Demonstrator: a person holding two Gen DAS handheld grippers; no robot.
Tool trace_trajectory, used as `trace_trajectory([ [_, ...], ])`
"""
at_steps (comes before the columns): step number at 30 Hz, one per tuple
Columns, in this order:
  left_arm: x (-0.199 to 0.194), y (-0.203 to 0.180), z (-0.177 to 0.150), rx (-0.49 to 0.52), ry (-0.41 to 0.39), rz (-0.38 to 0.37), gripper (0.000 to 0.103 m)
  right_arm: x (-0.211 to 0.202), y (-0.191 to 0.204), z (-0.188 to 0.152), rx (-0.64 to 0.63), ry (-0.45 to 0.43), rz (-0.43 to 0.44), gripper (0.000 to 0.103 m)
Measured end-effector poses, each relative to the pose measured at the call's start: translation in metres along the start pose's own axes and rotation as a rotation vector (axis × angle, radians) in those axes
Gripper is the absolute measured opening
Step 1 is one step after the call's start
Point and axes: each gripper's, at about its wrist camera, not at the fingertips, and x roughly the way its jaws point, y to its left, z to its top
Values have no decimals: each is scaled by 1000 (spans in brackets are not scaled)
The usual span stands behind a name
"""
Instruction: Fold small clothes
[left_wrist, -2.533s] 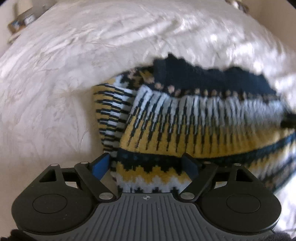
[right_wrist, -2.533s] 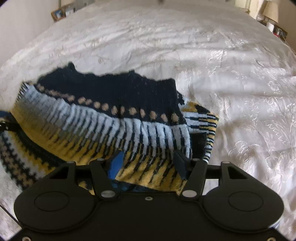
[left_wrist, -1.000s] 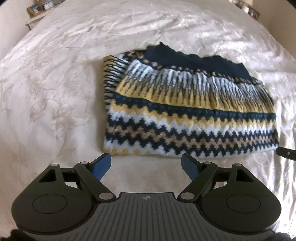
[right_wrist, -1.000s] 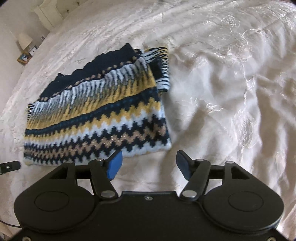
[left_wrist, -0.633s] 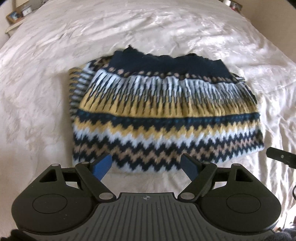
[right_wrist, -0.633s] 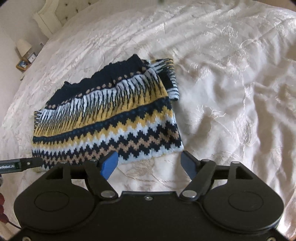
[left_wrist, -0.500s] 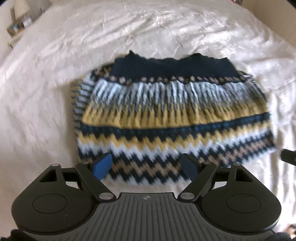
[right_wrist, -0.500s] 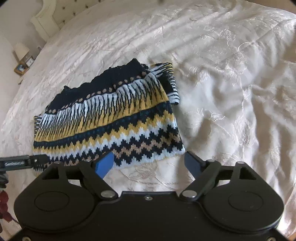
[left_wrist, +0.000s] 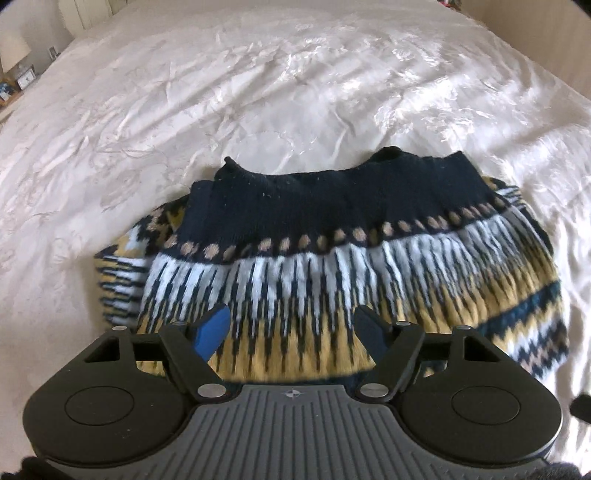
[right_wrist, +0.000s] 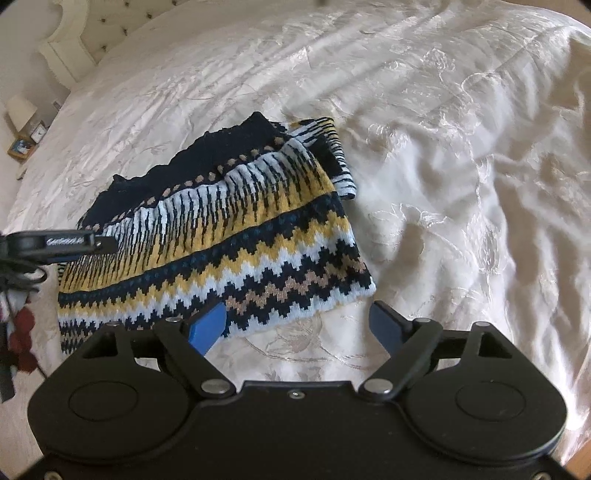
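A folded knit sweater (left_wrist: 332, 221), navy with yellow, white and tan zigzag bands, lies flat on the cream bedspread (left_wrist: 258, 92). My left gripper (left_wrist: 291, 312) hovers over its yellow-and-black band. Its jaws are closing, with knit showing between the blue pads, but they do not pinch it. In the right wrist view the sweater (right_wrist: 229, 221) lies left of centre, and one left gripper finger (right_wrist: 74, 242) reaches over its left edge. My right gripper (right_wrist: 297, 308) stands open at the sweater's near right corner, and only the hem and the bedspread (right_wrist: 443, 184) show between its fingers.
The wrinkled bedspread stretches all around the sweater. A cream tufted headboard (right_wrist: 70, 48) and a nightstand with a lamp (right_wrist: 22, 110) stand at the far left. Dark red fabric and a black cable (right_wrist: 22, 332) hang at the left edge.
My left gripper has moved forward from in front of the hem to above the sweater's middle bands, and its jaws have narrowed. The right gripper's jaws have widened and it has drawn back a little.
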Motion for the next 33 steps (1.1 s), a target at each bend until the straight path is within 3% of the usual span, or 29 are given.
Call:
trace_trajectory([
  [6,37,11,2,-45,81,35,74,-5,4,-3,15,-4,-5,90],
  [12,48,18,-3,-99,73,18,78,-2,1,-5,34,6,23,90],
  [16,51,15,-1,-78,96,32,83,8,-5,6,32,13,65,91],
  [26,62,17,3,-117,117,54,97,60,-42,82,13,9,189,96],
  [33,67,19,2,-155,120,73,103,116,-69,123,8,110,281,97],
])
